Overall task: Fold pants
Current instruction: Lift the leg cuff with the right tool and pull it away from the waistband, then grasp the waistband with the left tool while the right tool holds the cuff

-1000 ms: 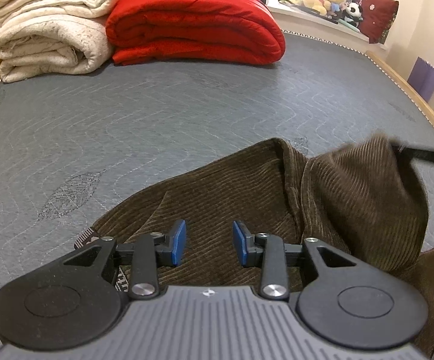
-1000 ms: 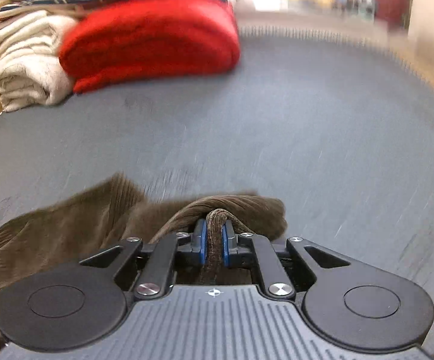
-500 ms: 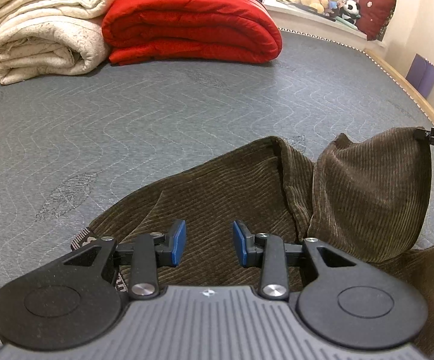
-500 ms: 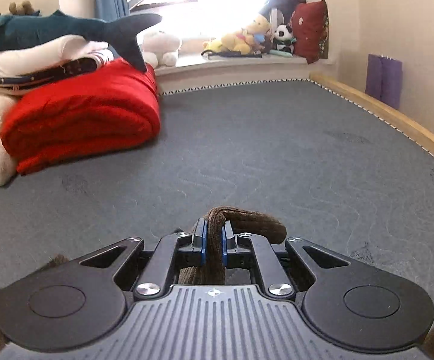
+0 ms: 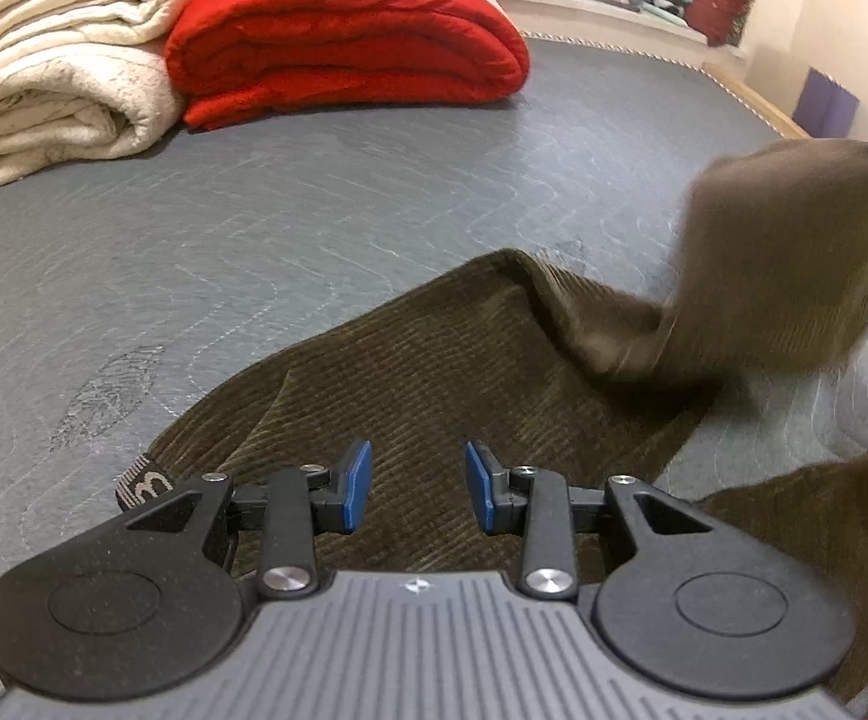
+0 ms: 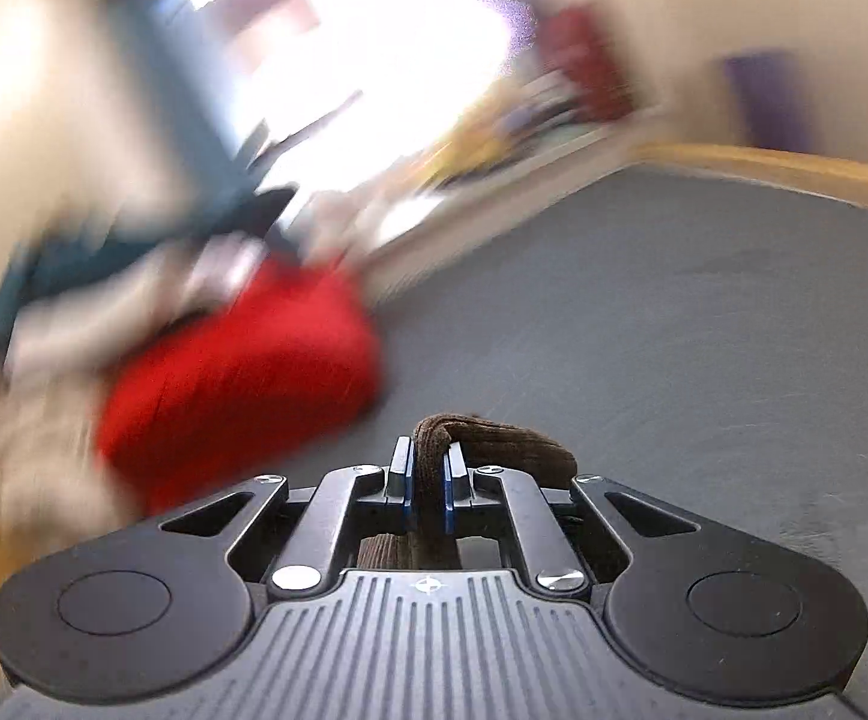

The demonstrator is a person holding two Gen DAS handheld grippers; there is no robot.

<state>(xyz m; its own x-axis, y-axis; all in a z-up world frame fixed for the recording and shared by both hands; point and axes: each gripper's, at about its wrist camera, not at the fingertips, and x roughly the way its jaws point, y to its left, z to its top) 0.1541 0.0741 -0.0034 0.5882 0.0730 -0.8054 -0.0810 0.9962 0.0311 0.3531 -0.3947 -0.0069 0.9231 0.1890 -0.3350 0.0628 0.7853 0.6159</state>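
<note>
One pair of brown pants (image 5: 434, 372) lies at lower centre on the mattress (image 5: 314, 228). The left gripper (image 5: 415, 483) hovers released above it; the right gripper (image 6: 428, 480) clenches a fold. Two blankets (image 5: 344, 30) sit upper left.

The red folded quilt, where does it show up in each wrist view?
Left wrist: the red folded quilt lies top centre, beside cream blankets.
Right wrist: blurred, left of centre, beyond the right gripper shut on the brown corduroy pants.
Shared landmark: the grey mattress.
</note>
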